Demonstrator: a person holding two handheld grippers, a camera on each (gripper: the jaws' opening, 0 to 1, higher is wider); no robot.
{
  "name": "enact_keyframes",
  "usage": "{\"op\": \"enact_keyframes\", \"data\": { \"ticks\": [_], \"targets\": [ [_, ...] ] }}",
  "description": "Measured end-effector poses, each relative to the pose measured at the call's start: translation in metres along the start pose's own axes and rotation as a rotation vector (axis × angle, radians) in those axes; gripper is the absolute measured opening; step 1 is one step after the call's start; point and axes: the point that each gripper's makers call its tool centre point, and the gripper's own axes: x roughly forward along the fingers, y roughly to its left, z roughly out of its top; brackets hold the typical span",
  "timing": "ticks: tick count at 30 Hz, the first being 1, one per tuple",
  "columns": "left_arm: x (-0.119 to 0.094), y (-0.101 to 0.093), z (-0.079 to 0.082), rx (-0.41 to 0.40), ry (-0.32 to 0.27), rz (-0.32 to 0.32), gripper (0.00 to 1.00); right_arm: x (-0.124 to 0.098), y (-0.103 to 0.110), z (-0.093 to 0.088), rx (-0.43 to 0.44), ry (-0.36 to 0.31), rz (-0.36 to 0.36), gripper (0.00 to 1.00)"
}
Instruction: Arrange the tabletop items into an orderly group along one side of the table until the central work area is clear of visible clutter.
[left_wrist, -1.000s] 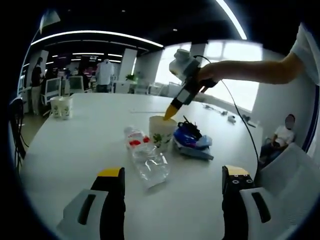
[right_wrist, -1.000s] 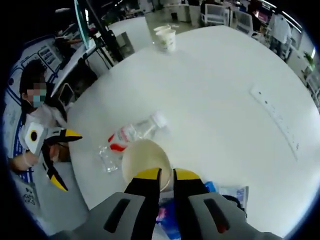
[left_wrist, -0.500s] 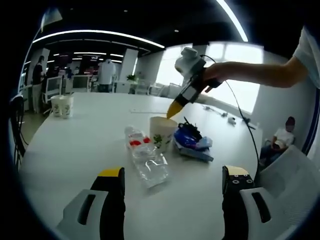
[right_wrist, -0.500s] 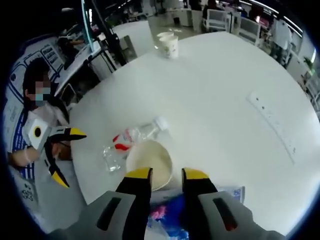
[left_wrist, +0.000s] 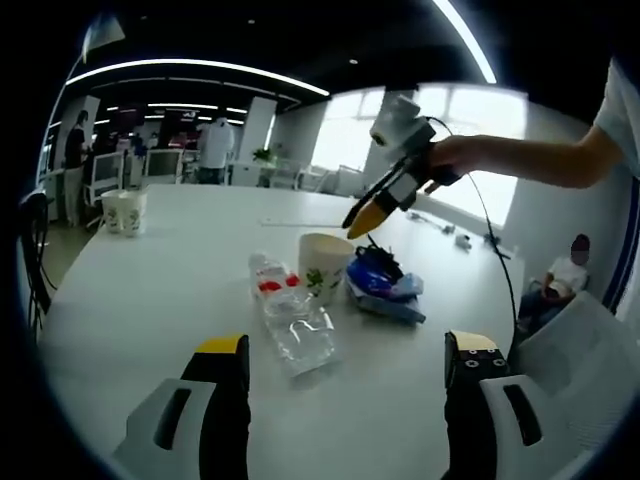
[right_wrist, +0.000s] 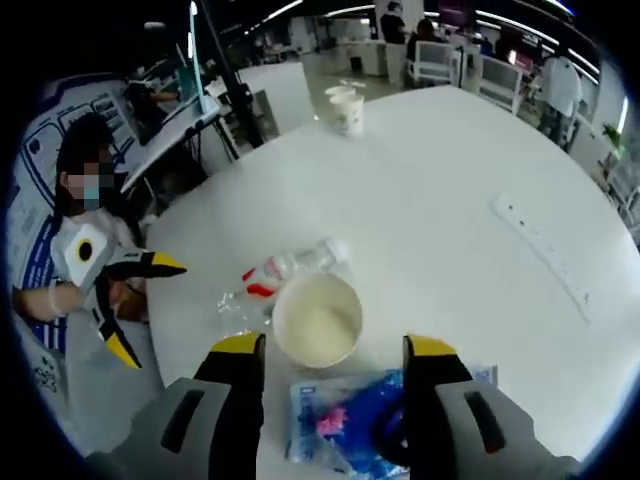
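A white paper cup (left_wrist: 325, 262) with a green leaf print stands upright mid-table, seen from above as an empty cup (right_wrist: 318, 318). Beside it lies a crumpled clear bottle (left_wrist: 296, 318) with a red label, its white cap toward the cup (right_wrist: 285, 272). On the cup's other side rests a blue packet (left_wrist: 385, 279), the same packet (right_wrist: 365, 425) lying under my right gripper. My right gripper (right_wrist: 335, 348) hovers open above the cup, touching nothing, and appears from the side (left_wrist: 360, 218). My left gripper (left_wrist: 345, 348) stands open near the table edge, short of the bottle, and shows at the left (right_wrist: 140, 308).
Stacked paper cups (left_wrist: 122, 212) stand at the table's far edge (right_wrist: 347, 108). A white power strip (right_wrist: 540, 250) lies on the round white table (right_wrist: 450, 170). A seated person is beyond the table on the left of the right gripper view. Office chairs and people fill the background.
My right gripper, which was shut on the cup's rim, has let go, spread wide and lifted up and away. The cup stays put. My left gripper has not moved.
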Motion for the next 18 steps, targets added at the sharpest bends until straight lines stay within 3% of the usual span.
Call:
{"op": "enact_keyframes", "data": {
  "ticks": [3,15,18],
  "targets": [
    [0.0,0.0,0.001,-0.001,-0.005,0.001,0.77,-0.003,0.004,-0.001,0.011,-0.03,0.001,0.58],
    [-0.001,0.0,0.005,-0.007,-0.01,0.01,0.77,-0.011,0.01,-0.008,0.016,-0.164,-0.064,0.93],
    [-0.001,0.0,0.006,-0.004,-0.009,0.01,0.77,-0.014,0.009,-0.014,0.035,-0.182,-0.083,0.96]
  ]
}}
